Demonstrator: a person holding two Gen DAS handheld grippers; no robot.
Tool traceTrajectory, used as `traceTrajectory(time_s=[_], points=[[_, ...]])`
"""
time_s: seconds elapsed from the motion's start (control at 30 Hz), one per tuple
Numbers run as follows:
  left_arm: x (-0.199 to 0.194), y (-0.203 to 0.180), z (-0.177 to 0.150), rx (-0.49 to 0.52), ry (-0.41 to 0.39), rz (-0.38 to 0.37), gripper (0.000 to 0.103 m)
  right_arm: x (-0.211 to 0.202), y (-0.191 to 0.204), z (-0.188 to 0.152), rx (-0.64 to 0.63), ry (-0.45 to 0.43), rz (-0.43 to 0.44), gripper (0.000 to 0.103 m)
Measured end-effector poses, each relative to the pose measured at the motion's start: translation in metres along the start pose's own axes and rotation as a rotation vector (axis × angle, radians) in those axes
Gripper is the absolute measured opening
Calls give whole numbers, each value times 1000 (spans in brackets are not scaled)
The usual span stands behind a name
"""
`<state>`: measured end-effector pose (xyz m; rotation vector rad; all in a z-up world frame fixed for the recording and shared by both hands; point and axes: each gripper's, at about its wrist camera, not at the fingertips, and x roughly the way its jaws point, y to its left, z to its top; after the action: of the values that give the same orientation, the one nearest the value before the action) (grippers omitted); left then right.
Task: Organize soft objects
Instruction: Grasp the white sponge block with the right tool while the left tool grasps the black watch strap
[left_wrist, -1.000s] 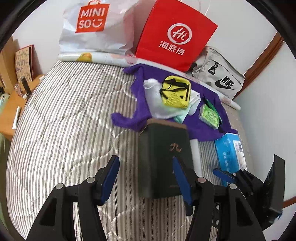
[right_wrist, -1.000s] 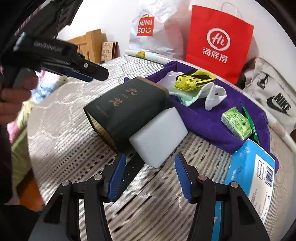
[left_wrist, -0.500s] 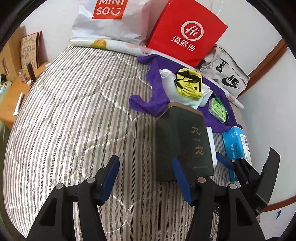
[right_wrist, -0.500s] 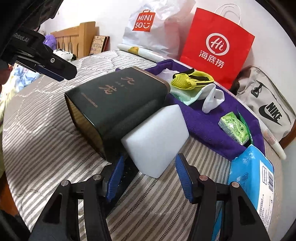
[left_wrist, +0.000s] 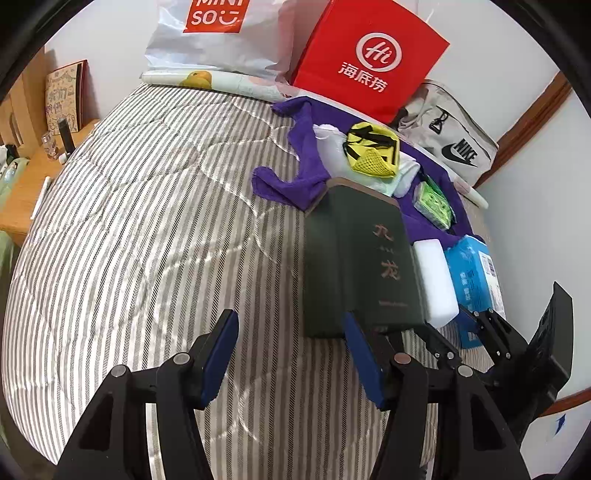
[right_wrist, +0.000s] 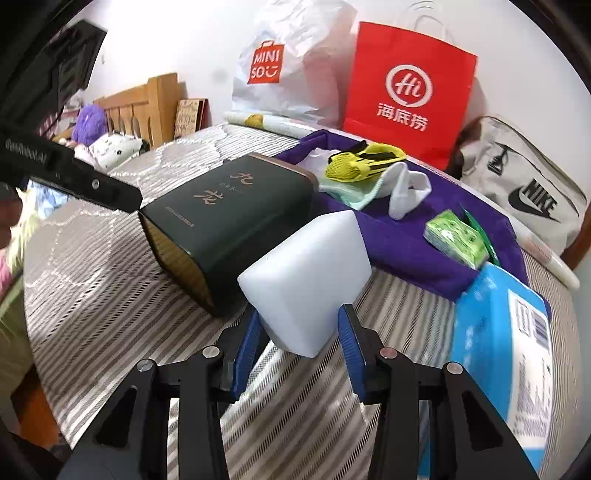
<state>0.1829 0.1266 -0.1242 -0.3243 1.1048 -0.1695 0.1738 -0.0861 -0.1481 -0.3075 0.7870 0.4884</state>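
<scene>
White sponge block (right_wrist: 306, 280) lies beside the open-ended dark box (right_wrist: 225, 218); right claw (right_wrist: 295, 332) has just closed onto it; left claw (left_wrist: 288, 350) released.

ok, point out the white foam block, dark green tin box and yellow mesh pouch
white foam block (right_wrist: 306, 280), right wrist view, front face
dark green tin box (right_wrist: 229, 206), right wrist view, lettered top
yellow mesh pouch (left_wrist: 373, 153), left wrist view, mesh front
</scene>
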Motion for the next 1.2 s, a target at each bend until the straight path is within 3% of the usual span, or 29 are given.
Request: traceTrajectory(time_s=[0.17,0.37,0.67,0.97,1.13,1.2], points=[[-12,-12,-14,32,-17,19,58,-27,-5,-9,25,-20,-12,43],[-10,-34,-38,72,-2,17,58,-66,-14,-26,112,-68,36,43],[29,-84,-69,173,34,24,57,-119,-21,-61,179,-109,13,43],[50,-125,-88,264,-8,43,57,-134,-41,-109,240,-83,6,43],[62,-139,-83,303,-41,124,55,-126,-50,-125,257,-54,15,43],[67,-147,-82,343,-60,204,43,-123,-53,-128,263,-44,25,43]])
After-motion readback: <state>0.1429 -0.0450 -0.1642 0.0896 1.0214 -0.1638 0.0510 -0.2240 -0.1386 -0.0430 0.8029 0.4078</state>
